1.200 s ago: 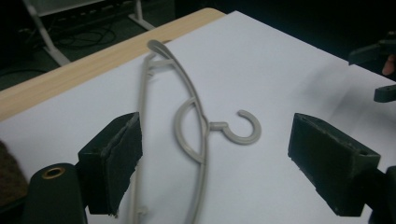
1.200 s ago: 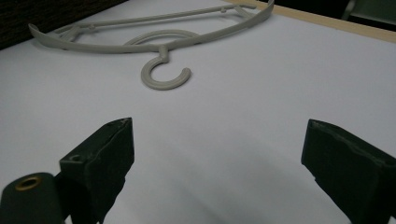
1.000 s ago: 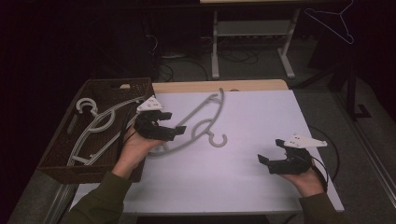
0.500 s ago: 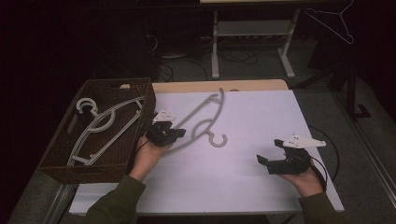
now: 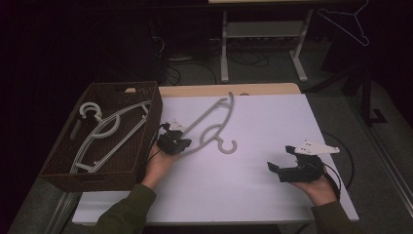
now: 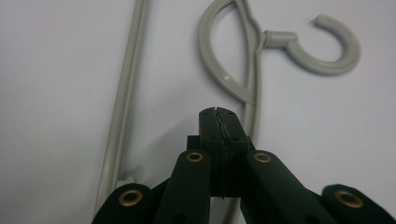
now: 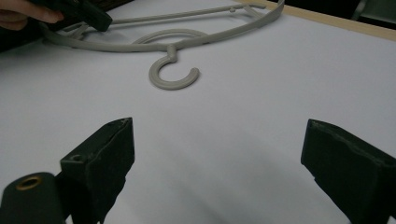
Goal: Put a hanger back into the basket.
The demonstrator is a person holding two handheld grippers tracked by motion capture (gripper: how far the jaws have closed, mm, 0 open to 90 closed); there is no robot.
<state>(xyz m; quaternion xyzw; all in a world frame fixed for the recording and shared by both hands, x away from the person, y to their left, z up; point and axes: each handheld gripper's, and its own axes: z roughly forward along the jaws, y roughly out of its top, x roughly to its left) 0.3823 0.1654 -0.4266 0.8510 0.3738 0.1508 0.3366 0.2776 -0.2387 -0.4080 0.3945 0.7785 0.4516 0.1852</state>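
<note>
Grey plastic hanger (image 5: pixel 210 124) flat on white table (image 5: pixel 272 195), long axis slanting away toward far edge; near arm tip under left gripper (image 5: pixel 174 144), clenched, apparently pinching it; right gripper (image 5: pixel 282 170) released, well apart

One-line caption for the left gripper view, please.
Left tool with jaws shut, tips against one arm of the grey hanger lying flat on the white table, hook to the upper right.

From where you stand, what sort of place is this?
Probably a workshop or lab set up for recording handling work, not a home. A white-topped table holds a grey plastic hanger and a wicker basket of hangers, with cables and a bare metal stand on the floor behind.
</note>
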